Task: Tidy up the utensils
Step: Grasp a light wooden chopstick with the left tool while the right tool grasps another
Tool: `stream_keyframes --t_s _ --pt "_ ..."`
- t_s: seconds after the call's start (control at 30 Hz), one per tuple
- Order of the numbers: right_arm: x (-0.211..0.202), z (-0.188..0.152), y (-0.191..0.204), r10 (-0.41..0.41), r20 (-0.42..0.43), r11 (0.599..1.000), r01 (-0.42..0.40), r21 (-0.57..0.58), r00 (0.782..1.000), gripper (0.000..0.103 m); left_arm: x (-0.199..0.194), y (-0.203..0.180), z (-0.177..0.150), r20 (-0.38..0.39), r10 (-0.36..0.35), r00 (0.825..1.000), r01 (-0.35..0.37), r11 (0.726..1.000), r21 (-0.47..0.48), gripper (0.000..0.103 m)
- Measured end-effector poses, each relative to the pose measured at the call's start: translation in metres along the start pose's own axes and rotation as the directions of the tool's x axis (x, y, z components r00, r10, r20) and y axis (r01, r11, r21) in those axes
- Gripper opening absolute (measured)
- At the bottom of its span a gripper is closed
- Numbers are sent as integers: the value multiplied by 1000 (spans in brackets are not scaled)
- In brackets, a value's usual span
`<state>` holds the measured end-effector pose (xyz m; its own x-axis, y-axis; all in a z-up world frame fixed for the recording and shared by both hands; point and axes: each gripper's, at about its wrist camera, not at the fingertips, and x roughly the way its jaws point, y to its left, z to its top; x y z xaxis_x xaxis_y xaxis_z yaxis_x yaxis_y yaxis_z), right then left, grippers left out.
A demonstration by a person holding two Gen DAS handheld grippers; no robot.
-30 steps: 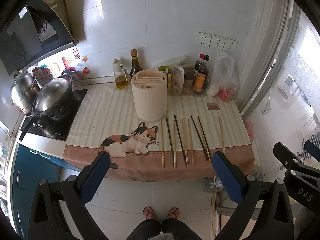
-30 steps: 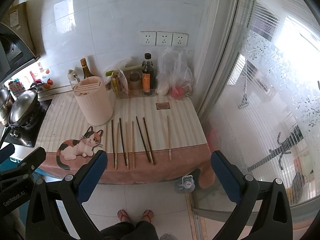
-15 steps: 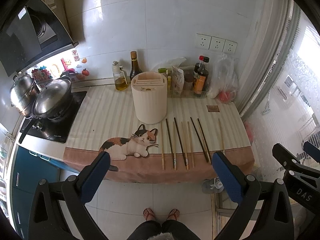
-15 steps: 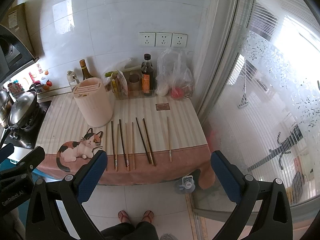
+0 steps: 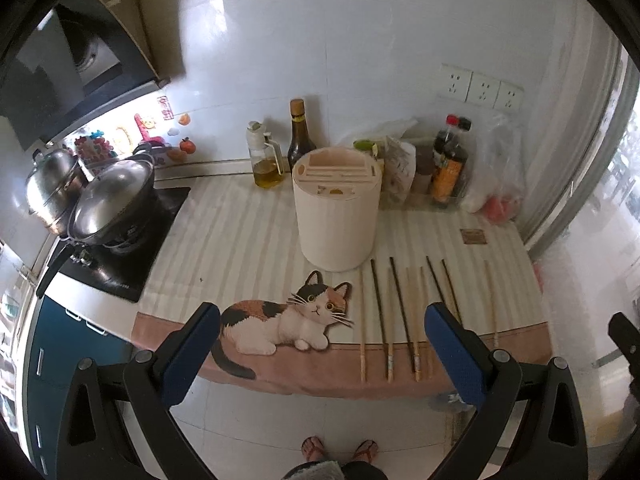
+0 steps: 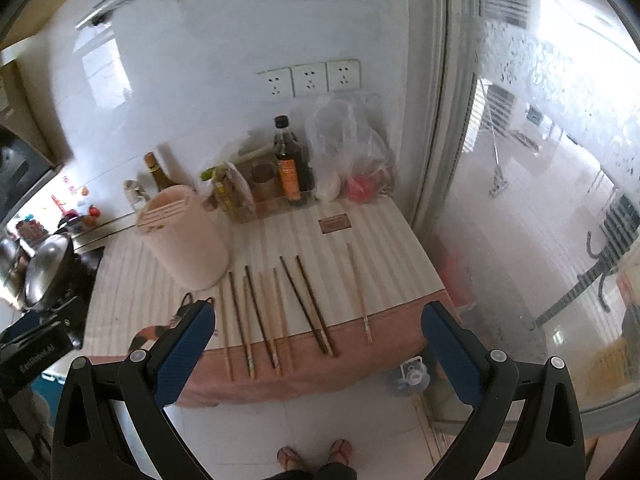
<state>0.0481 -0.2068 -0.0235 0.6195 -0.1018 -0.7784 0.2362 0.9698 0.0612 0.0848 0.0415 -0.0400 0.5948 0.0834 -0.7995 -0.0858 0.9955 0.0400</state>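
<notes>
Left gripper point(image 5: 322, 346) and right gripper point(image 6: 318, 338) both hung off near edge of counter point(image 5: 248, 240), fingers wide apart, nothing held. Chopsticks point(image 6: 276, 312) lay side by side on striped cloth point(image 5: 240, 232), near ends overhanging pink hem; lone stick point(image 6: 359, 292) apart at right. Slotted holder point(image 5: 336, 216) stood just beyond their far ends.

Risks, as judged:
- thin sticks lay flat; pinch might roll or skid one off near edge.
- sticks close together; jaws might catch two.
- holder slots narrow; tilted stick might miss.
</notes>
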Motion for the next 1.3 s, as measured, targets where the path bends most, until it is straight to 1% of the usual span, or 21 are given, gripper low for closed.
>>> stream_keyframes --t_s 0.07,0.17,0.23,0.33,0.4,0.43,0.47,0.5,0.53,0.63,0.7,0.87,0.9,0.93,0.97,1.03,1.1,1.17,1.2,1.27,1.3 --pt "19 -5 -2 -21 -10 1000 21 10 1000 102 19 -1 0 -12 16 1000 -16 1000 16 103" --pt "51 -12 -7 -49 -54 999 50 12 997 89 47 -3 -4 -41 17 999 -15 999 32 103" --pt "79 -15 -15 -50 -106 998 53 27 993 74 71 -7 -7 -72 23 997 -20 999 47 103" --pt "114 -20 -27 -51 -169 998 57 32 984 62 108 -18 -13 -131 39 991 -29 997 77 101" --pt "142 -21 -38 -57 -210 997 65 29 976 58 138 -26 -20 -193 24 981 -9 997 81 98" --pt "159 -20 -45 -51 -236 997 61 36 970 56 151 -28 -22 -224 10 975 7 997 77 95" --pt "175 -19 -52 -44 -260 997 58 44 964 55 172 -32 -27 -277 -3 961 23 997 70 85" --pt "190 -18 -57 -36 -283 997 52 51 958 55 185 -35 -30 -310 2 951 21 997 68 79" --pt "207 -17 -63 -34 -309 997 52 51 950 55 204 -38 -35 -358 7 934 16 998 62 71" --pt "258 -12 -76 -42 -385 998 60 34 922 55 244 -43 -46 -441 17 897 -3 999 32 63" --pt "288 -9 -82 -44 -427 998 63 30 903 55 264 -46 -50 -483 28 875 -18 1000 25 62" --pt "345 -8 -91 -52 -509 998 58 -4 859 55 297 -60 -55 -517 51 855 -24 998 59 60" --pt "354 -8 -91 -57 -520 998 59 -12 852 55 303 -64 -56 -521 72 851 -38 996 76 57" --pt "361 -9 -92 -60 -530 998 59 -20 846 55 307 -65 -58 -525 73 848 -36 996 82 49" --pt "369 -10 -92 -66 -542 998 59 -30 838 55 310 -66 -60 -534 76 842 -37 996 84 46" --pt "380 -12 -90 -72 -558 997 57 -44 827 55 315 -66 -63 -539 78 838 -41 996 81 43" --pt "393 -14 -87 -87 -576 996 64 -60 813 55 312 -69 -64 -519 81 851 -37 995 93 35" --pt "405 -16 -85 -87 -603 996 65 -59 793 46 311 -74 -69 -510 74 857 -20 994 110 22" --pt "408 -17 -83 -88 -613 996 65 -60 785 41 312 -77 -69 -509 67 858 -11 994 112 18" --pt "411 -14 -76 -115 -599 993 71 -96 792 35 308 -79 -74 -505 69 860 -9 993 119 6" --pt "411 -14 -74 -109 -600 993 65 -95 793 27 307 -81 -75 -505 70 860 -10 993 120 5"
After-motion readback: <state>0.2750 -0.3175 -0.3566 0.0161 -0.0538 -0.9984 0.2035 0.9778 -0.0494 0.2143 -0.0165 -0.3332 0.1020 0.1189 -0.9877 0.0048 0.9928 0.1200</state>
